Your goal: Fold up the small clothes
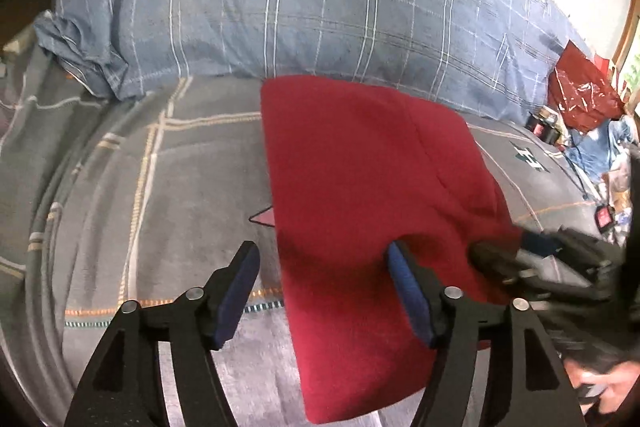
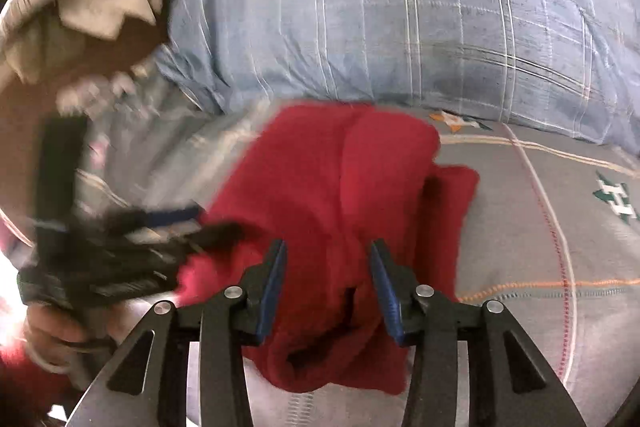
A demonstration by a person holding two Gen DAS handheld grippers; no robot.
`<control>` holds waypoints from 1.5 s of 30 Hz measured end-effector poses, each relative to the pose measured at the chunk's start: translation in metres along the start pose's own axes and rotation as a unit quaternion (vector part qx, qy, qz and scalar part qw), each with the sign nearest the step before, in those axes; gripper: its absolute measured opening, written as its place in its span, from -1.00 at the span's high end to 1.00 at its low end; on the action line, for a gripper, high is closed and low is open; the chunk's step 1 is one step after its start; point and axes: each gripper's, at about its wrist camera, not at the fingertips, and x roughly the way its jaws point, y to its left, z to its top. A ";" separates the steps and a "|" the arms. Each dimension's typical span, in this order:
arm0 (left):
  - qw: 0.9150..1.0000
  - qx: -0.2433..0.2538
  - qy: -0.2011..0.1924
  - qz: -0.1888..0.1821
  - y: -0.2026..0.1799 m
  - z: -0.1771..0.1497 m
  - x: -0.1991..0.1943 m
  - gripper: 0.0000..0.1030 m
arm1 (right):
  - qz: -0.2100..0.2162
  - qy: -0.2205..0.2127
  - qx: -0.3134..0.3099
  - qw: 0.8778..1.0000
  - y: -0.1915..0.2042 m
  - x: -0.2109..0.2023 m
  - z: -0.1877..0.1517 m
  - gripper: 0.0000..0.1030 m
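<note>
the red garment (image 1: 360,187) lies folded on the bed (image 1: 160,187), just ahead of both grippers, so its edges stay reachable. the left gripper (image 1: 324,291) stands wide apart, straddling its near edge without pinching. the right gripper (image 2: 328,291) is partly spread over the cloth, pads not pressing it.

A big blue checked pillow (image 1: 280,11) walls off the far side; the grey bedspread (image 1: 168,187) lies open left of the red garment (image 1: 360,187); clutter (image 1: 584,99) crowds far right.
</note>
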 end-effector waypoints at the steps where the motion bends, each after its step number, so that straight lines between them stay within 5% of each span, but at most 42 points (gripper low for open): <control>1: 1.000 0.003 -0.006 0.006 -0.006 -0.008 -0.004 -0.37 | -0.024 0.010 -0.001 1.000 -0.001 0.011 -0.004 0.18; 6: 0.999 0.014 -0.039 0.031 -0.016 -0.030 -0.021 -0.37 | 0.002 0.002 0.048 0.999 -0.014 0.004 -0.009 -0.01; 12: 0.997 0.013 -0.064 0.040 -0.021 -0.043 -0.045 -0.37 | -0.016 -0.040 0.063 0.997 -0.015 -0.030 -0.016 -0.36; 21: 0.992 0.003 -0.109 0.066 -0.010 -0.064 -0.076 -0.37 | -0.036 -0.069 0.070 0.994 0.000 -0.055 -0.018 -0.62; 45: 0.986 0.024 -0.120 0.112 0.000 -0.070 -0.076 -0.53 | -0.046 -0.062 0.075 0.994 0.009 -0.053 -0.023 -0.70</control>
